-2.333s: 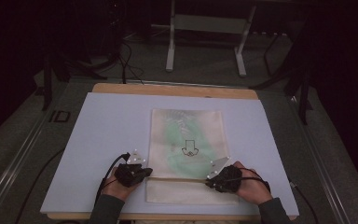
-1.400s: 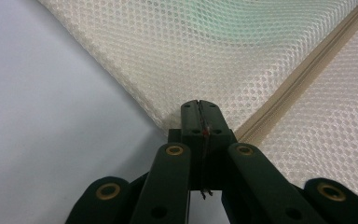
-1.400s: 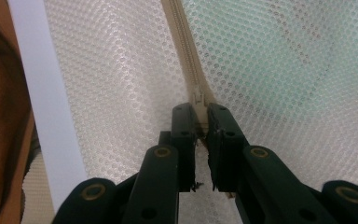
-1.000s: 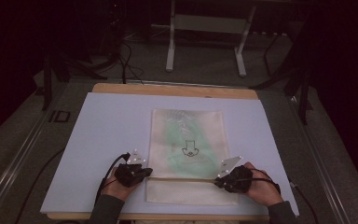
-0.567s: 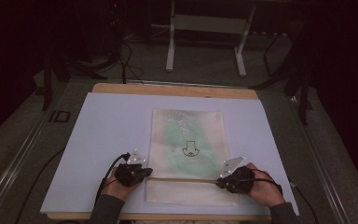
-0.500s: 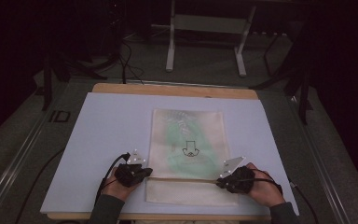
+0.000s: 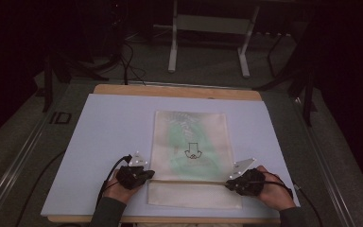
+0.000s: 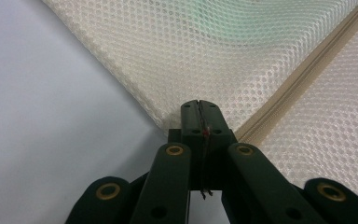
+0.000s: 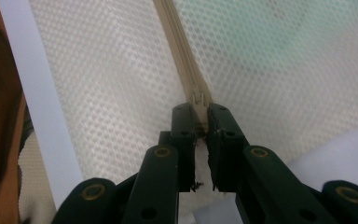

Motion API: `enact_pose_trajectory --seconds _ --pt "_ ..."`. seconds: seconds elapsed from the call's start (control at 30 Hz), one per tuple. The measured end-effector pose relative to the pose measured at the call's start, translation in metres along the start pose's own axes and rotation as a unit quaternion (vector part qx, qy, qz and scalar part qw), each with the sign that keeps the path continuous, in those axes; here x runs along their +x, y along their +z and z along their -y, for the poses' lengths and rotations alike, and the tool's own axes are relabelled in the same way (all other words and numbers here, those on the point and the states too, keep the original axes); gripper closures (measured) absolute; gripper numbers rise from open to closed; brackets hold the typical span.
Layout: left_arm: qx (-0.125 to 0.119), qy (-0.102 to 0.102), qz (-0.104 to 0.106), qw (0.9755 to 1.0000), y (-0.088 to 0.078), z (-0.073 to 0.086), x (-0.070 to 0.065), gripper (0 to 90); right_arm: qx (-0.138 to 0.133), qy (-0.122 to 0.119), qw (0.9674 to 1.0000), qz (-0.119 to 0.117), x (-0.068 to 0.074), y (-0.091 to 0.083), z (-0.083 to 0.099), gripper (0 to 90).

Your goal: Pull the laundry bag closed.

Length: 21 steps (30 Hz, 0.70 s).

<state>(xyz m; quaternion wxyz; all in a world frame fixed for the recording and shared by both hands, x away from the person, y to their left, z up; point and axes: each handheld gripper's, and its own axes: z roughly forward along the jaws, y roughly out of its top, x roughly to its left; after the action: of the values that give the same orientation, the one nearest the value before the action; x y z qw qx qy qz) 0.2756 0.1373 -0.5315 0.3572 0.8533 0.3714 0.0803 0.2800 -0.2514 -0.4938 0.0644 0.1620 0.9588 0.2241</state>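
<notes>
Two grippers work a flat cream mesh zipper pouch (image 7: 190,156) lying between them on the pale lilac table mat (image 7: 113,127). The left gripper (image 8: 199,108) is clenched on the pouch's edge by the zip end. The right gripper (image 9: 200,112) pinches the small cream zipper slider (image 9: 198,98) at the opposite end, so I judge zipping nearly complete.

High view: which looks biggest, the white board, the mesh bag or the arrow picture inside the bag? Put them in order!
1. White board, biggest.
2. Mesh bag, lying on the board.
3. Arrow picture, smallest, showing through the bag.
</notes>
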Motion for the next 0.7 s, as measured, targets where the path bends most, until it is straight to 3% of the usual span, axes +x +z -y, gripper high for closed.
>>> enact_pose_trajectory --seconds 0.47,0.7 --pt "0.000 0.000 0.000 1.0000 0.000 0.000 0.000 89.6 -0.005 0.030 0.9995 -0.001 -0.007 -0.007 0.020 82.3" --pt "-0.001 0.001 -0.001 1.0000 0.000 0.000 0.000 89.6 -0.006 0.031 0.9995 -0.001 -0.008 -0.007 0.023 82.2"
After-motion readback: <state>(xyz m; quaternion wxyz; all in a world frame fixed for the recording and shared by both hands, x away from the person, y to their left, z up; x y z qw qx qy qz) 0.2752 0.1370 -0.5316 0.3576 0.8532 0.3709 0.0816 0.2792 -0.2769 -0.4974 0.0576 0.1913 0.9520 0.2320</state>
